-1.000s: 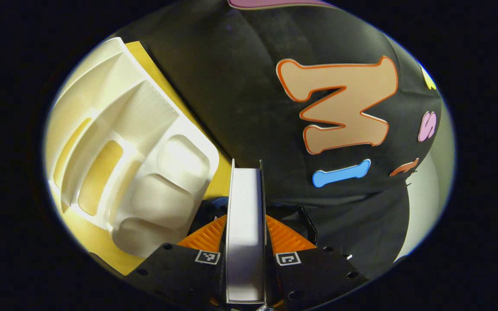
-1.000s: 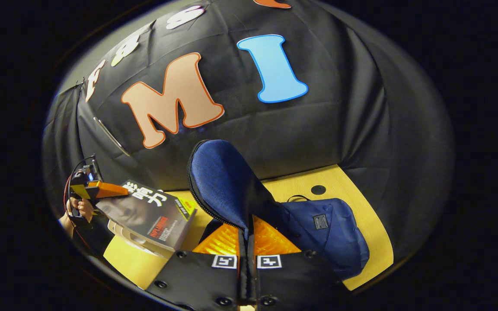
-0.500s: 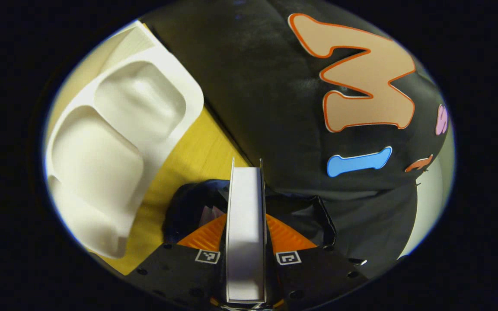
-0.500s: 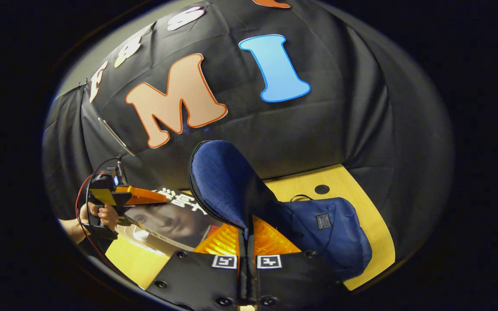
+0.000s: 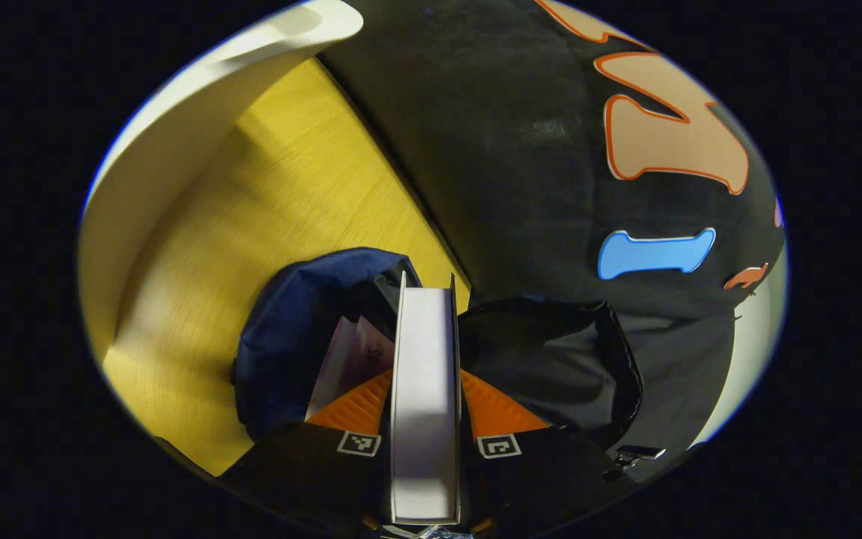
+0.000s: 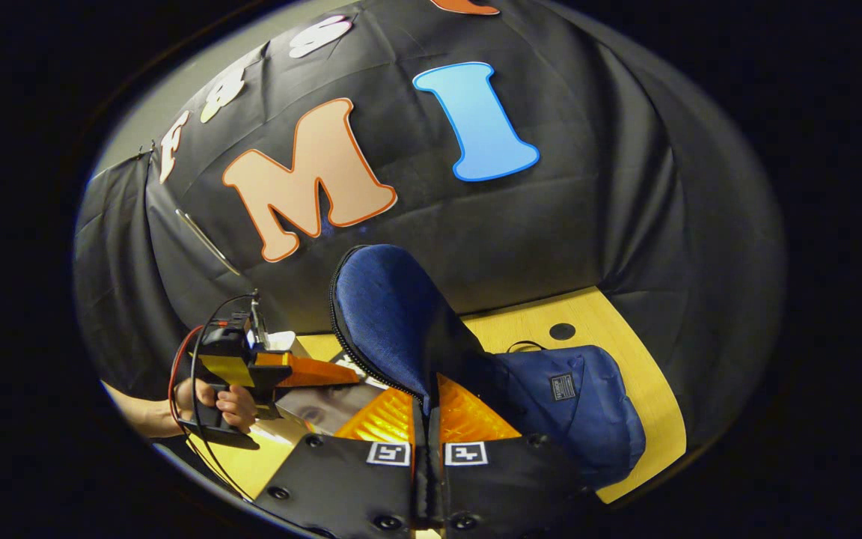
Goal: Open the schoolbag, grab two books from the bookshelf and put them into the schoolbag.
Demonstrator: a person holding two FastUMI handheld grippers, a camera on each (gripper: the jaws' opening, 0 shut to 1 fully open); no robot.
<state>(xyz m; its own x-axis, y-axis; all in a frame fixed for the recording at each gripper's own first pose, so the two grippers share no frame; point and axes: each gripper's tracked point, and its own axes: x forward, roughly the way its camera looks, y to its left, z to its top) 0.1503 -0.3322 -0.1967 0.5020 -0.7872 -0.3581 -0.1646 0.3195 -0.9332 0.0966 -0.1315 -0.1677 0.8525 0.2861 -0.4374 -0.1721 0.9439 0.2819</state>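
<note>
The left hand-held gripper (image 5: 425,404) is clamped on one book (image 5: 424,419), held edge-up over the open mouth of the one blue schoolbag (image 5: 289,329) on the bench (image 5: 251,224). A second book (image 5: 349,359) sits inside. The right hand-held gripper (image 6: 427,449) pinches the bag's flap (image 6: 386,314), lifted upright.

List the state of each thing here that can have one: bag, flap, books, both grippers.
Schoolbag: open, lying on the table.
Bag flap: lifted, pinched by the right gripper.
Book: gripped edge-on by the left gripper, above the bag's opening.
Another book: already inside the bag.
</note>
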